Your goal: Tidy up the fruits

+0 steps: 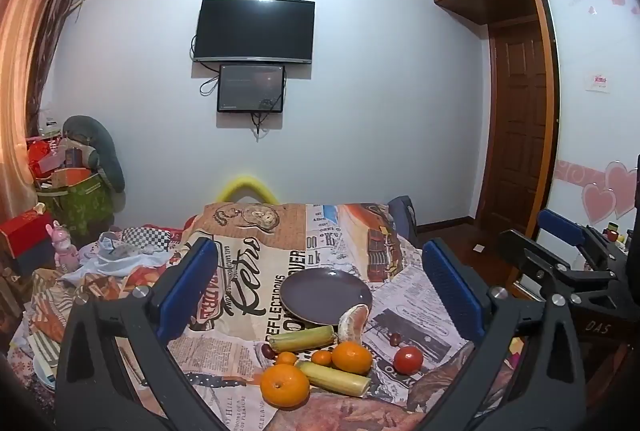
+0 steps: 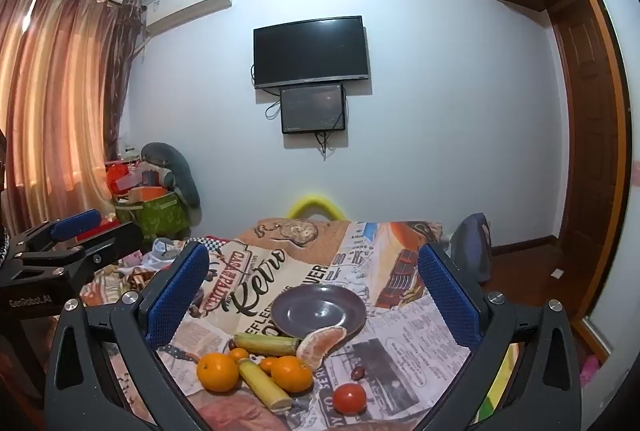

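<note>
On a newspaper-print cloth (image 1: 240, 295) lies an empty dark purple plate (image 1: 326, 295) (image 2: 320, 311). In front of it sit a peeled tangerine half (image 1: 354, 323) (image 2: 322, 345), two oranges (image 1: 285, 385) (image 2: 217, 371), two small kumquats (image 1: 322, 357), two green cane sticks (image 1: 302, 338) (image 2: 264, 383), a tomato (image 1: 408, 360) (image 2: 349, 398) and a dark date (image 2: 357, 372). My left gripper (image 1: 320, 247) is open, held back from the fruit with nothing between its blue pads. My right gripper (image 2: 313, 251) is open beside it, also holding nothing.
The cloth covers a small raised surface on a cluttered bed (image 1: 100, 271). A dark chair (image 2: 474, 243) stands at the far right corner. Boxes and a green bag (image 1: 76, 203) are piled at the left under the curtain. A wardrobe door (image 1: 520, 135) is on the right.
</note>
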### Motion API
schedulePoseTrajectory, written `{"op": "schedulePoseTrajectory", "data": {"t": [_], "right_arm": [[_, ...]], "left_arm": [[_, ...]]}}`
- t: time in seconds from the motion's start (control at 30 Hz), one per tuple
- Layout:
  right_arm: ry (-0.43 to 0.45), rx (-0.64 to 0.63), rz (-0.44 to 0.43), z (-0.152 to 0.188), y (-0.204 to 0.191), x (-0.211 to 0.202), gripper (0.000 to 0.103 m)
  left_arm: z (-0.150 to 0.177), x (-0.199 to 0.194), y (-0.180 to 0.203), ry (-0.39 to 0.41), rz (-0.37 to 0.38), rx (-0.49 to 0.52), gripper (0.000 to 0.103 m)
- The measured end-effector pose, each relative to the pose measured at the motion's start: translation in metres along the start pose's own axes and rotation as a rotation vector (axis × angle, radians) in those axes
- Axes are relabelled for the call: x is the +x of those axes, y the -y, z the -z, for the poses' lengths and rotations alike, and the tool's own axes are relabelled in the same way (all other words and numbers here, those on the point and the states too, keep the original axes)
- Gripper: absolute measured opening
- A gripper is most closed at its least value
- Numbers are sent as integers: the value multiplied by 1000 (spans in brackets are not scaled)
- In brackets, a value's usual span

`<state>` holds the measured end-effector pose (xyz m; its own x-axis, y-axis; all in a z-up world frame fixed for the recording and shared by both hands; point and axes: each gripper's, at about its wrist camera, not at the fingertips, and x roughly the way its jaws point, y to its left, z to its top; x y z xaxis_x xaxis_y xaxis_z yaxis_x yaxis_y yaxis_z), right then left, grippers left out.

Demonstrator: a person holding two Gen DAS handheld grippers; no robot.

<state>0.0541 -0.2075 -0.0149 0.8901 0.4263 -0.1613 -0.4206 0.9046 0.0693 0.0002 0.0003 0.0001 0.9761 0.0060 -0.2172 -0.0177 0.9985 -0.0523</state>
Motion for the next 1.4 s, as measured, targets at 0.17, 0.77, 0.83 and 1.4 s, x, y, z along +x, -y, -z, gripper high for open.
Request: {"op": "schedulePoseTrajectory", "data": {"t": [0.17, 0.77, 0.83, 1.4], "right_arm": [[2, -7, 10, 0, -1, -1, 103], [1, -5, 3, -3, -4, -5, 103], [1, -3, 2, -3, -4, -6, 103], [-2, 1, -1, -4, -4, -7, 103]], "left_arm": [[0, 2, -5, -9, 13, -16, 103], [2, 3, -3, 1, 9, -5, 103], [2, 4, -2, 1, 10, -3, 103], [3, 3, -1, 3, 12, -10, 103]]}}
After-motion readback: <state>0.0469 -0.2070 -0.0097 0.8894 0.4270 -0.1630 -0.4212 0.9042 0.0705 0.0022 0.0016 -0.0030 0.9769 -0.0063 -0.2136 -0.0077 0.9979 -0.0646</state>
